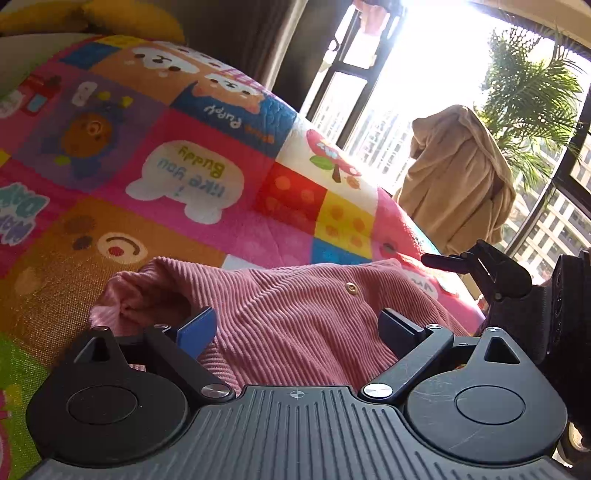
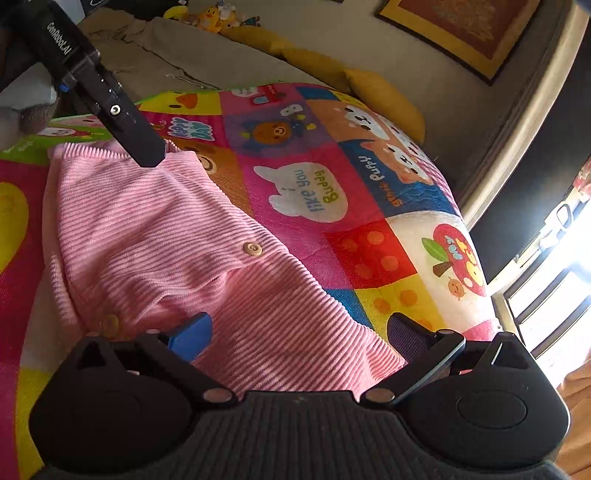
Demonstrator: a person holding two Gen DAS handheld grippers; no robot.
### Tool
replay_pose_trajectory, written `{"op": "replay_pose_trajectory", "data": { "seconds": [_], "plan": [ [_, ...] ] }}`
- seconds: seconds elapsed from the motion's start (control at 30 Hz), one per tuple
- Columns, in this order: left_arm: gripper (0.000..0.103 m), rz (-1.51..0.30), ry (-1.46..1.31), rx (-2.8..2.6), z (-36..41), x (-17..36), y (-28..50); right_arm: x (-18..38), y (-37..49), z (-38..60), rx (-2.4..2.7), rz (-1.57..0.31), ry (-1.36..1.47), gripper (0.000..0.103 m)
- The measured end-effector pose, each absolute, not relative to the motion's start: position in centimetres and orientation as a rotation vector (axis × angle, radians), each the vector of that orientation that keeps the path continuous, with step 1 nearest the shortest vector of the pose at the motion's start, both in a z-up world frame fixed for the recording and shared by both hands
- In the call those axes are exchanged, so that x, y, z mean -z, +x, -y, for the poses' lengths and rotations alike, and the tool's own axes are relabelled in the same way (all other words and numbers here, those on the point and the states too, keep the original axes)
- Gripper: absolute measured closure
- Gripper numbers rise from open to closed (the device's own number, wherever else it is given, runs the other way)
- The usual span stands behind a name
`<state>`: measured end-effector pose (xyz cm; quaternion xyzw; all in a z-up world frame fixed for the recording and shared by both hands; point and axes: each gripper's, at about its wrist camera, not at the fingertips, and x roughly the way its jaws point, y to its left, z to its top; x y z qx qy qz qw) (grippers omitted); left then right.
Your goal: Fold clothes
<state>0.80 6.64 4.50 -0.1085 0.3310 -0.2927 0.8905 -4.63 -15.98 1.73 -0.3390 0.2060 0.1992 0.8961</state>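
Note:
A pink ribbed cardigan with wooden buttons (image 2: 159, 236) lies on a colourful cartoon blanket (image 2: 306, 155) on the bed. In the left wrist view the cardigan (image 1: 295, 310) fills the space between the fingers. My left gripper (image 1: 299, 328) is open, its jaws wide apart over the cloth. My right gripper (image 2: 299, 332) is open too, its jaws spread over the cardigan's near hem. The left gripper's black body (image 2: 107, 103) shows in the right wrist view, touching the cardigan's far edge. The right gripper (image 1: 495, 273) shows at the right of the left wrist view.
A tan garment (image 1: 458, 177) hangs by the bright window (image 1: 399, 92) next to a palm plant (image 1: 532, 96). Yellow pillows (image 2: 369, 92) and a tan garment (image 2: 159, 48) lie at the head of the bed. A framed picture (image 2: 465, 29) hangs on the wall.

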Motion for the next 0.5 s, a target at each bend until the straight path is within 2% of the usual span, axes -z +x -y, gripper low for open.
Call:
{"op": "replay_pose_trajectory", "data": {
  "seconds": [0.2,0.33,0.5],
  "plan": [
    [0.006,-0.659,-0.228,0.614,-6.7,-5.2,0.2,-0.3,-5.7,12.2,-0.474,-0.286,-0.821,0.002],
    [0.006,-0.638,-0.227,0.619,-6.8,-5.9,-0.3,-1.9,-6.1,14.0,-0.485,-0.315,-0.806,0.002],
    [0.006,-0.645,-0.219,0.681,-6.3,-5.4,-0.6,-5.6,-6.0,19.3,-0.407,-0.395,-0.586,0.000]
  ]
}}
